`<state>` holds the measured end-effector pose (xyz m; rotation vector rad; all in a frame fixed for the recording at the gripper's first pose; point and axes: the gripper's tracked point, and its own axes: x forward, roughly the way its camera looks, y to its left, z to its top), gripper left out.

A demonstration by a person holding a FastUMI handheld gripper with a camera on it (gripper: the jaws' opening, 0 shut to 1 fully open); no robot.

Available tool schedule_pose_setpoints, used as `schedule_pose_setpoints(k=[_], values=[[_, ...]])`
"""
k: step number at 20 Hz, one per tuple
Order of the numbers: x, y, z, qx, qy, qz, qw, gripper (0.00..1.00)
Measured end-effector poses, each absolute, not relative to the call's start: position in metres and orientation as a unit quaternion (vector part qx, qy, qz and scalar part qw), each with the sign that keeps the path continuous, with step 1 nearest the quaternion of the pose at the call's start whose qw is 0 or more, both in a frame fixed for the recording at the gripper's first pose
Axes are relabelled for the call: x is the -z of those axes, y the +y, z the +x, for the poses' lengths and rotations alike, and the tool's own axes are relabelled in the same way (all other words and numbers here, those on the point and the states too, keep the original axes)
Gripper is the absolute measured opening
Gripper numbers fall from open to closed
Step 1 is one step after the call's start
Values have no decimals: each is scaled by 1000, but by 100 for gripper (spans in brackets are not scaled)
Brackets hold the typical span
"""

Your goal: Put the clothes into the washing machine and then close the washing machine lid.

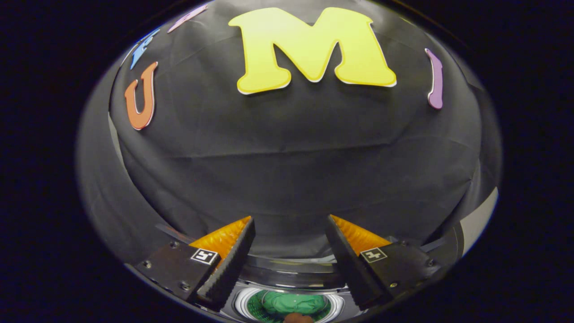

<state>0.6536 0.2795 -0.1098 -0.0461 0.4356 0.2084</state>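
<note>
Staged recording booth, not a home: black cloth wall (287,148) draped behind, small washing machine (291,280) set below the gripper (290,224), its fingers spread apart.

Signs: a small square white tag with a black coded pattern (204,256) on one finger base of the hand-held gripper (290,220); a second such tag (373,255) on the other. Fingers spread apart, holding nothing. Legible words, brands, numbers: none.
</note>
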Motion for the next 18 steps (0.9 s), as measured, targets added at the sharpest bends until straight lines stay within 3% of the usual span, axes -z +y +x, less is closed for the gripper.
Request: schedule_pose_setpoints(k=[5,18], values=[[111,280,650,-109,218,-25,970,100],[108,277,621,-119,131,-35,984,100]])
